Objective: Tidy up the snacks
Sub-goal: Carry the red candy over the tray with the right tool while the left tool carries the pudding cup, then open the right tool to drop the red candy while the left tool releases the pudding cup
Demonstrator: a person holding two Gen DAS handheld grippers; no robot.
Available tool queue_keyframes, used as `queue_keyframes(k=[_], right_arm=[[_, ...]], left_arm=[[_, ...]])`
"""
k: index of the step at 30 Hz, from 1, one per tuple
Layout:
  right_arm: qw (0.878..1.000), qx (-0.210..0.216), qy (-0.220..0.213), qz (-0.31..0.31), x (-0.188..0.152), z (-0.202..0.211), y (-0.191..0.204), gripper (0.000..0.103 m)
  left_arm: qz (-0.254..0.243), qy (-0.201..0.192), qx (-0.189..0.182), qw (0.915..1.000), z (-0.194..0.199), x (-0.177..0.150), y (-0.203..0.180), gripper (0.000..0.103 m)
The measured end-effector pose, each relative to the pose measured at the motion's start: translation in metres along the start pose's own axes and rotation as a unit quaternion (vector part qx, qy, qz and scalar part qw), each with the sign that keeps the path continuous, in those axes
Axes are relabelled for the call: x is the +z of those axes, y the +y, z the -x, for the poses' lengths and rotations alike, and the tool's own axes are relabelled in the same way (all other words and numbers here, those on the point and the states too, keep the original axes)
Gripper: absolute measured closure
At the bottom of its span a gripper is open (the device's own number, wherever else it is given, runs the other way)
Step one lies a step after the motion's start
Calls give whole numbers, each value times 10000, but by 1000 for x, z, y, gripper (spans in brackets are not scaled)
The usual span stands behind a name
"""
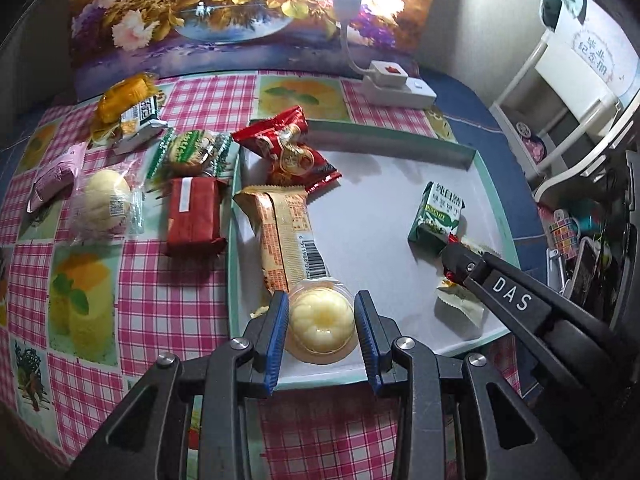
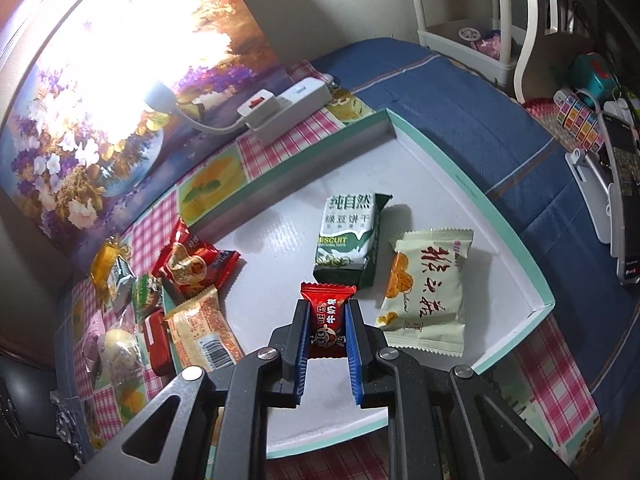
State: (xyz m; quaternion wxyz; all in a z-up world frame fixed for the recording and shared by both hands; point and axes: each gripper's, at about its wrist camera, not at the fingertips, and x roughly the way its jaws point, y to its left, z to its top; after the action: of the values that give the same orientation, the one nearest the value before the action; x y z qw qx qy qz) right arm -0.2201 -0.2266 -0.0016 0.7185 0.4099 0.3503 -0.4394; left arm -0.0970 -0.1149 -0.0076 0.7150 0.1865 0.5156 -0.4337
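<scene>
A white tray with a teal rim (image 1: 472, 156) (image 2: 512, 236) lies on the checked cloth. My left gripper (image 1: 322, 314) is shut on a clear cup of yellow jelly (image 1: 322, 322) over the tray's near left corner. My right gripper (image 2: 328, 320) is shut on a small red candy packet (image 2: 327, 316) above the tray; it also shows in the left wrist view (image 1: 460, 264). In the tray lie a green biscuit pack (image 2: 348, 236) (image 1: 438, 216), a cream pastry pack (image 2: 428, 292), an orange bar (image 1: 286, 232) and a red bag (image 1: 288, 148).
Left of the tray on the cloth lie a dark red pack (image 1: 194, 216), a pale round bun (image 1: 106, 202), a green-wrapped biscuit (image 1: 192, 150), a pink pack (image 1: 54, 180) and an orange-and-white pack (image 1: 128, 112). A white power strip (image 1: 396, 84) sits behind the tray.
</scene>
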Motion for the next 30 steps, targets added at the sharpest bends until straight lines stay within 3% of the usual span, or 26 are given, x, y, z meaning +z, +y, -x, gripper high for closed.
queue_keyframes(k=[14,25,30], right_arm=[[9991,-134,412,18,-6,-23,0,84],[9991,-139,411,1,-6,-24,1,81],[9989,-175,423,-36,-5,-24,-1,81]], left_arm=[[-175,226,3,9996,-11,-3,-9,68],[-90,238,120,9996,-11,-1,-4,67],[-22,245,165,9996,-11,0,-1,60]])
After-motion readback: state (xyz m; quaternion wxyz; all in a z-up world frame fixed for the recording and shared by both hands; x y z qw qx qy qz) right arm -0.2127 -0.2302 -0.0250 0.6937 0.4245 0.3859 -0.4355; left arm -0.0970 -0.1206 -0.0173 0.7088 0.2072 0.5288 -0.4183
